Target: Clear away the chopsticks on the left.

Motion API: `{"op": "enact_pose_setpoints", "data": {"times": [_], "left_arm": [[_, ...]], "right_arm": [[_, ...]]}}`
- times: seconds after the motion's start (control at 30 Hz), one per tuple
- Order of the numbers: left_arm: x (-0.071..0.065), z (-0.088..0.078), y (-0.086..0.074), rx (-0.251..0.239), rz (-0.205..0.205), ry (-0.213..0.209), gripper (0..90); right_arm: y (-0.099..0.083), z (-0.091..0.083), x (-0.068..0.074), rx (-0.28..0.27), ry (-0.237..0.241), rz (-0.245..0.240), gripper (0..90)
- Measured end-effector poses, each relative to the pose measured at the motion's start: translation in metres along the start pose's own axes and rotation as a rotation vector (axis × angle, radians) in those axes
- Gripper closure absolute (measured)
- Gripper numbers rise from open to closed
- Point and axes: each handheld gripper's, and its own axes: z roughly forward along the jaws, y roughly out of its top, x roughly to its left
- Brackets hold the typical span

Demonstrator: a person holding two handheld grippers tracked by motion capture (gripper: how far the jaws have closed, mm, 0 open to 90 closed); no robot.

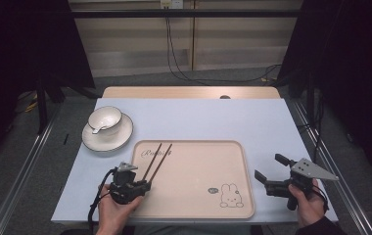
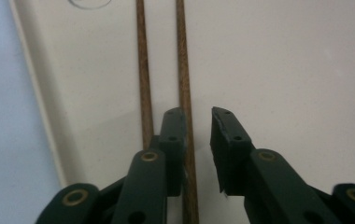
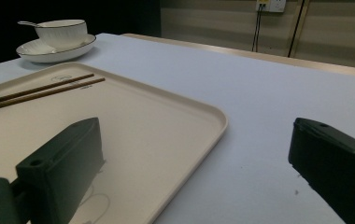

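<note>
Jaws on the left gripper (image 2: 198,135) stand slightly apart, pads not pressing on anything: one chopstick runs up between them along the inner face of one jaw, the other lies just outside that jaw. No grip on either. Chopsticks (image 1: 156,161) lie side by side on the beige tray (image 1: 198,147), left part of it, near ends at the gripper and far ends angled toward the tray's back-left corner, next to the printed script there. Left gripper (image 1: 142,186) sits low over the tray's left edge in the high view, hand behind it. Right gripper (image 1: 267,171) is held off the tray's right edge over the pale blue worktop (image 1: 252,122), jaws wide open, nothing between them; well apart from the chopsticks. White bowl (image 1: 104,119) with a spoon in it sits on a saucer (image 1: 120,139) on the worktop, just off the tray's back-left corner. Rabbit drawing (image 1: 231,196) at the tray's front right.
</note>
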Motion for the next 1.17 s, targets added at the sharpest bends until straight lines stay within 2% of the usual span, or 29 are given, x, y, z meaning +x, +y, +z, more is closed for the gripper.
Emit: {"op": "enact_pose_setpoints", "data": {"times": [0.1, 0.13, 0.2, 0.37, 0.4, 0.43, 0.47, 0.5, 0.6, 0.67, 0.77, 0.83, 0.9, 1.0, 1.07, 1.17], "left_arm": [[-0.001, -0.004, 0.002, -0.043, 0.020, -0.030, 67.8], [-0.001, -0.005, 0.002, -0.060, 0.034, -0.025, 62.8], [0.001, -0.009, 0.004, -0.099, 0.052, -0.057, 56.2], [0.011, -0.025, 0.006, -0.216, 0.138, -0.081, 28.9], [0.014, -0.029, 0.006, -0.252, 0.144, -0.063, 22.7], [0.017, -0.034, 0.006, -0.292, 0.142, -0.024, 15.2], [0.021, -0.039, 0.006, -0.325, 0.147, -0.017, 8.0], [0.025, -0.043, 0.005, -0.347, 0.158, -0.023, 6.9], [0.041, -0.056, 0.000, -0.409, 0.166, -0.006, 1.6], [0.053, -0.063, -0.004, -0.409, 0.176, -0.028, 1.7], [0.068, -0.071, -0.014, -0.430, 0.172, -0.059, 1.8], [0.078, -0.076, -0.020, -0.443, 0.137, -0.094, 2.3], [0.084, -0.079, -0.027, -0.490, 0.147, -0.068, 2.0], [0.091, -0.088, -0.032, -0.561, 0.142, -0.052, 1.9], [0.093, -0.088, -0.034, -0.564, 0.151, -0.018, 1.6], [0.094, -0.087, -0.035, -0.569, 0.136, -0.029, 1.8]], "right_arm": [[0.000, 0.000, 0.000, 0.001, 0.001, -0.001, 2.8], [0.000, 0.000, 0.000, 0.000, 0.001, 0.000, 2.8], [0.000, 0.000, 0.000, 0.001, 0.001, 0.001, 2.8], [0.000, 0.000, 0.000, 0.001, -0.003, 0.001, 2.8], [0.000, 0.000, 0.000, 0.002, -0.002, 0.001, 2.9], [0.000, 0.000, 0.000, 0.002, -0.003, 0.005, 2.8], [0.000, 0.000, 0.000, 0.001, -0.004, 0.002, 2.8], [0.000, 0.000, 0.000, 0.000, -0.007, 0.002, 2.8], [0.000, -0.001, 0.000, -0.002, -0.012, 0.007, 2.8], [0.000, -0.001, 0.000, -0.002, -0.013, 0.010, 2.8], [0.000, -0.001, 0.000, -0.004, -0.018, 0.011, 2.8], [0.000, -0.001, 0.000, -0.006, -0.020, 0.009, 2.8], [0.000, -0.002, 0.000, -0.006, -0.021, 0.005, 2.8], [0.000, -0.002, -0.001, -0.009, -0.020, 0.005, 2.7], [0.000, -0.002, -0.001, -0.006, -0.022, 0.002, 2.7], [-0.001, -0.001, -0.002, 0.003, -0.024, 0.006, 2.4]]}}
